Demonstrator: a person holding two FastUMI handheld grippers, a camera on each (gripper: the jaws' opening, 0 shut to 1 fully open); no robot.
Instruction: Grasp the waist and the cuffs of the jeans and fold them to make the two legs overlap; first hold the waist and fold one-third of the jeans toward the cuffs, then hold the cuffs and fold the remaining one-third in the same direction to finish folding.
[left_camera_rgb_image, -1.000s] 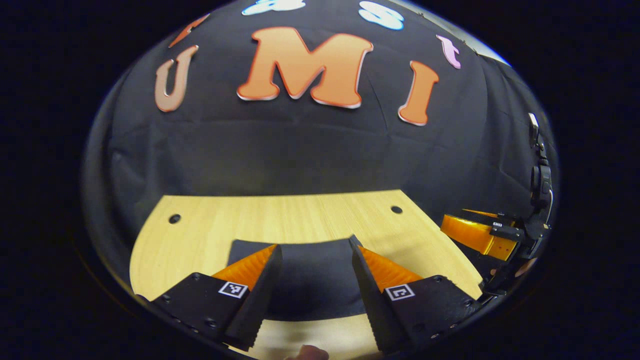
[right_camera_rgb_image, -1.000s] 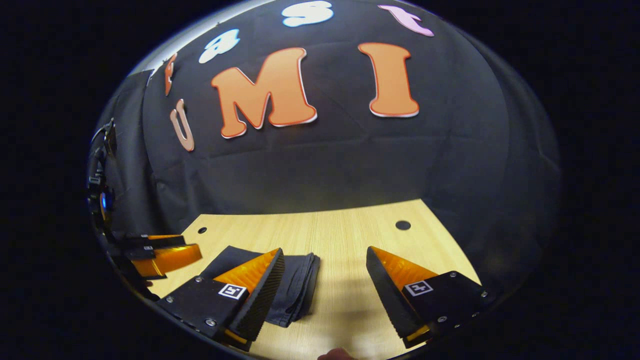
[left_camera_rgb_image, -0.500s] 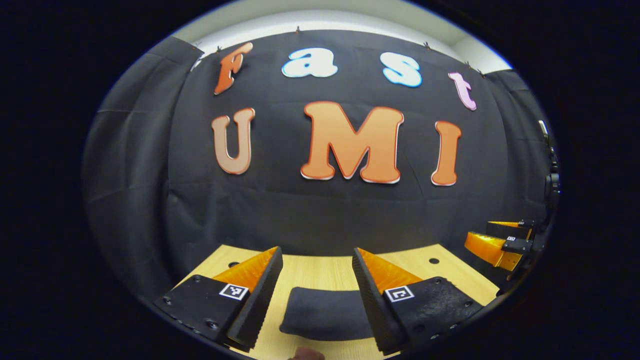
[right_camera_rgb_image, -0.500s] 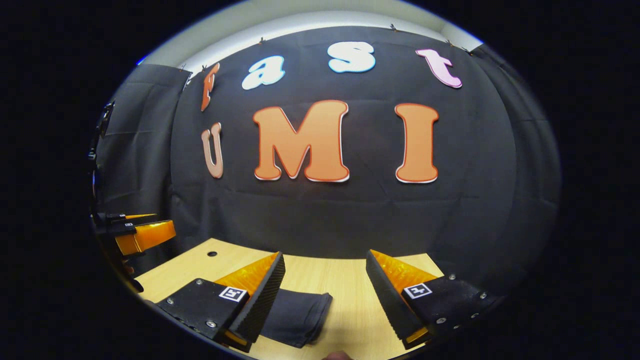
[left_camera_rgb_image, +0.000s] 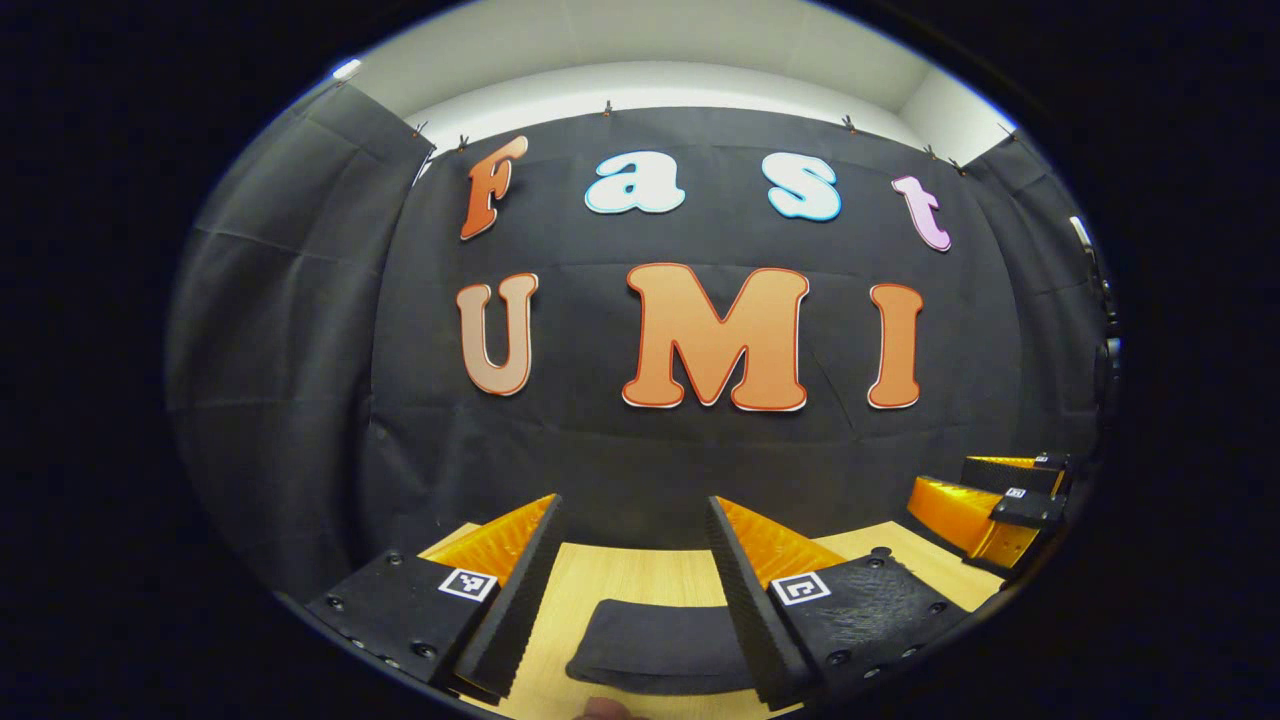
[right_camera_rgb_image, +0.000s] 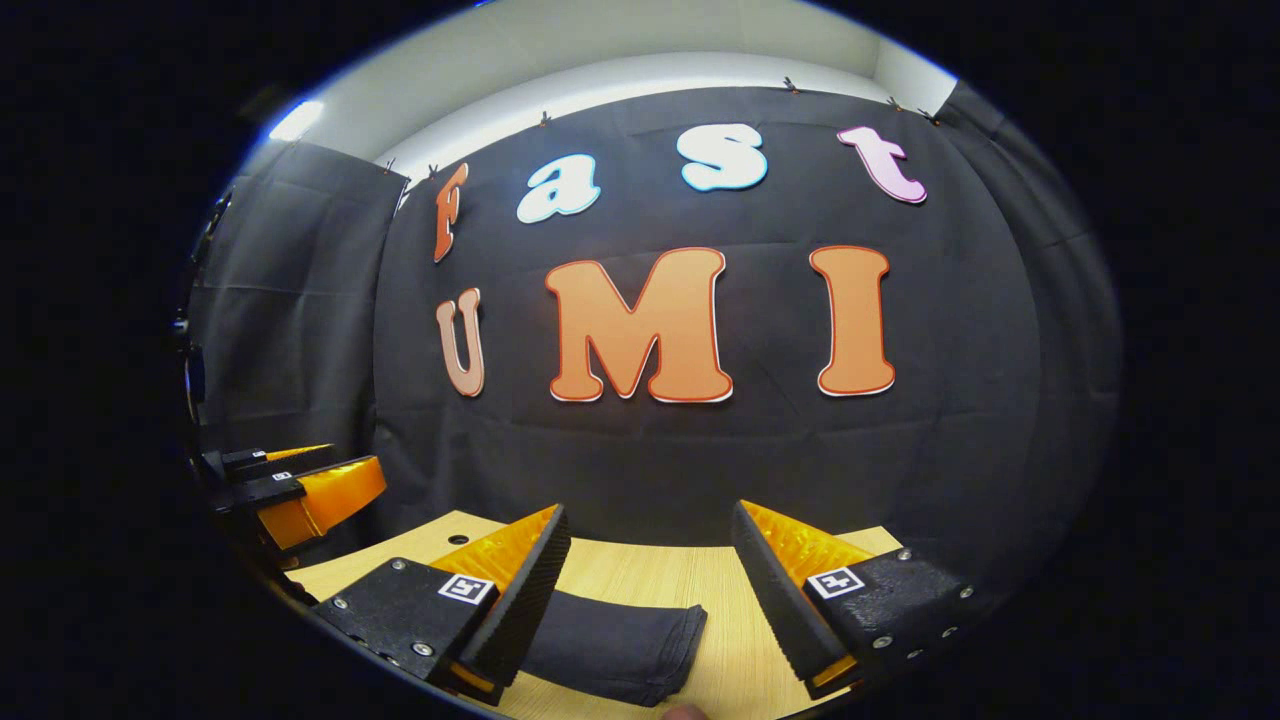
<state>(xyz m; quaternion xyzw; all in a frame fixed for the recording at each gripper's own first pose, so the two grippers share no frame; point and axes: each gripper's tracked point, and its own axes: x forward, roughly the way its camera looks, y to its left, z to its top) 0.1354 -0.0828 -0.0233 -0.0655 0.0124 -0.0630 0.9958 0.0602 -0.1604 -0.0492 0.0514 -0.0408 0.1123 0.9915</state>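
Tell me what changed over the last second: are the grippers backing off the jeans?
Yes. Both the left gripper and the right gripper have lifted and tilted up from the jeans, so more of the wall shows. Nothing was grasped or released: both stay open, and the folded jeans stay flat on the table.

Bare table (right_camera_rgb_image: 650, 575) lies beyond the folded jeans (right_camera_rgb_image: 610, 645); the booth wall (right_camera_rgb_image: 700, 460) closes off the far edge.

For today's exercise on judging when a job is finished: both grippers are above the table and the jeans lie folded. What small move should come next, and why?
Probably none on the cloth: just draw both grippers back and stop. The jeans lie as a compact folded bundle on the table, and the left gripper and right gripper are both open, holding nothing, lifted clear of it.
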